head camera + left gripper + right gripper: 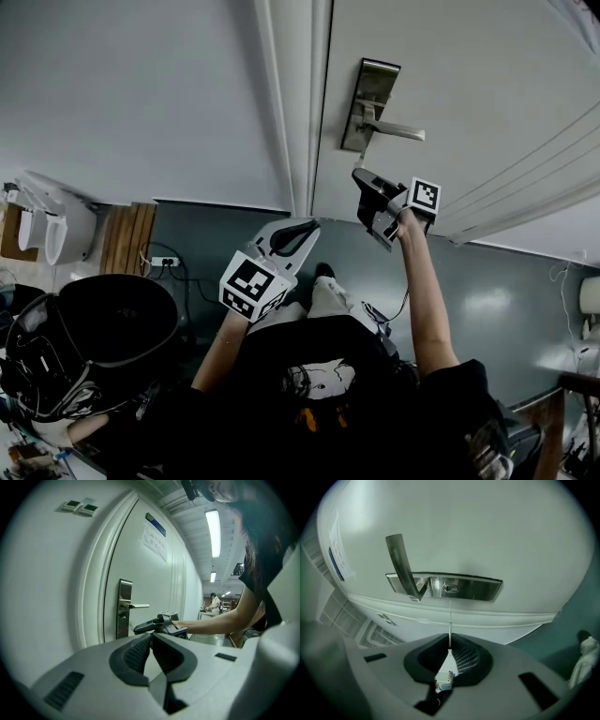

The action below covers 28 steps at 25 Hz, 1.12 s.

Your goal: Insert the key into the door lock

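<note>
A steel lock plate (367,98) with a lever handle (397,130) sits on the white door (469,84). My right gripper (362,180) is just below the plate, shut on a thin key (450,620). In the right gripper view the key blade points straight at the keyhole (450,588) in the lock plate (476,589), its tip a short gap away. The lever handle (401,564) sticks out at the left. My left gripper (307,227) hangs lower by the door frame, shut with nothing in it. The left gripper view shows the lock plate (124,607) and my right gripper (146,626) side-on.
The door frame (292,103) runs left of the lock. A black round seat (103,323), white fixtures (47,225) and a wooden panel (128,239) stand at the left. A paper notice (154,542) hangs on the door. A person (214,603) stands far down the corridor.
</note>
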{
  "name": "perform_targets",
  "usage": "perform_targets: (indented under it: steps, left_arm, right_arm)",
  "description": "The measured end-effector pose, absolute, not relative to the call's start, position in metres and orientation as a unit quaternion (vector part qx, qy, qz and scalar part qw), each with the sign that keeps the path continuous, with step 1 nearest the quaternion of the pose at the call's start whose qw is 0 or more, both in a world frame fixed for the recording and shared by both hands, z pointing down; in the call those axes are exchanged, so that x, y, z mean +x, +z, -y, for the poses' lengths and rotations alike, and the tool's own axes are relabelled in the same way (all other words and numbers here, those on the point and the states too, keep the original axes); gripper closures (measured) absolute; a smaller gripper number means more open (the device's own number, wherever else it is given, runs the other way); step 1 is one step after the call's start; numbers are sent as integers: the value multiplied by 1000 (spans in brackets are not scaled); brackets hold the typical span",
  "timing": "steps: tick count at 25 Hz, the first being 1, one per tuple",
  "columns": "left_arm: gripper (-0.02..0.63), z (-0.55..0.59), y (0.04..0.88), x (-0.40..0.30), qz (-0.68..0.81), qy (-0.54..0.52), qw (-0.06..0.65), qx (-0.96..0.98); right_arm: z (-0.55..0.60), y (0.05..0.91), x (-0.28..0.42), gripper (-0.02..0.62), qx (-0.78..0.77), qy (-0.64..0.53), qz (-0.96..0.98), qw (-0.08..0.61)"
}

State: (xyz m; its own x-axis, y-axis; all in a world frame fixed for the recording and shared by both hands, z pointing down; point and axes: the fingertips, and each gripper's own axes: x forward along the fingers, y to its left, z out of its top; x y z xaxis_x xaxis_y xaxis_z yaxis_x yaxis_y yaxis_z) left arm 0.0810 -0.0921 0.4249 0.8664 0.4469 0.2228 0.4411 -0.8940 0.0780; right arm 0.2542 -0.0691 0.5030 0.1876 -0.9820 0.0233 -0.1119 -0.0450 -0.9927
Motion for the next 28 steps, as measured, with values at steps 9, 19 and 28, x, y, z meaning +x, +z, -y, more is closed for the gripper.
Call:
perform_targets:
  steps: [9,19,28]
  left_arm:
    - [581,91,432,88,-234,127,12,964]
    - [581,97,435,85,-220,131,17,966]
    - [581,94,442,84,-221,138,27,965]
  right_arm:
    - [80,498,284,577,-561,-438,-495,499]
    - [90,486,288,577,-543,-428,-510,511]
    - [93,492,299,577,-543,-431,-490,527]
